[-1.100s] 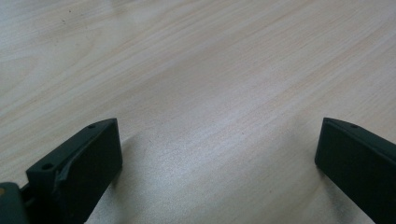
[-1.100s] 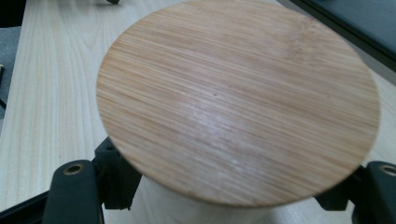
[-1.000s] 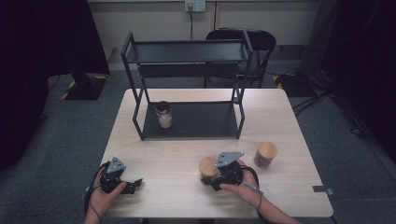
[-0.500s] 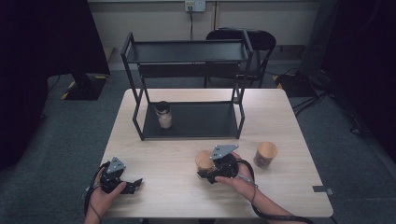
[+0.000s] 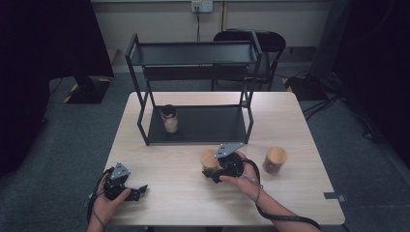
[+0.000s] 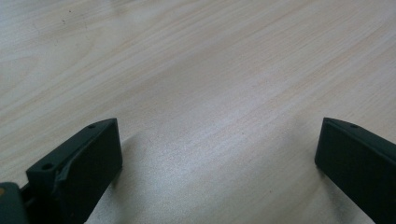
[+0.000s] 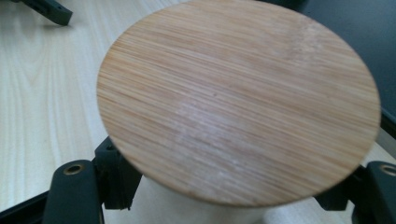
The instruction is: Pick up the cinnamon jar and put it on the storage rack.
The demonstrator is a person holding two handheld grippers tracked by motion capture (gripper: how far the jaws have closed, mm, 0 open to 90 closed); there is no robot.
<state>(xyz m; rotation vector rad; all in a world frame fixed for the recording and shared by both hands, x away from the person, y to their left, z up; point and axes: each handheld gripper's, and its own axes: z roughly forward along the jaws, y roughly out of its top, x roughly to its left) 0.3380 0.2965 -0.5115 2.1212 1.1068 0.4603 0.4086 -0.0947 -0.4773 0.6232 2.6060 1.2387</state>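
Note:
A jar with a round bamboo lid (image 5: 209,158) (image 7: 238,100) sits between the jaws of my right gripper (image 5: 216,170), which is shut on it just below the lid, in front of the black shelf rack (image 5: 193,99). Another bamboo-lidded jar (image 5: 275,160) stands on the table to the right of that hand. A third jar (image 5: 169,119) with a dark lid and pale contents stands on the rack's lower shelf, at its left. My left gripper (image 5: 138,190) (image 6: 217,163) rests at the table's front left, open, with bare wood between its jaws.
The light wooden table (image 5: 159,159) carries the two-tier rack at its back middle. A black chair (image 5: 263,46) stands behind the table. Dark curtains hang at the left and right, and cables lie on the grey floor at the right.
My right gripper has carried the lidded jar a little way forward and left, toward the rack. The left gripper has stayed where it was.

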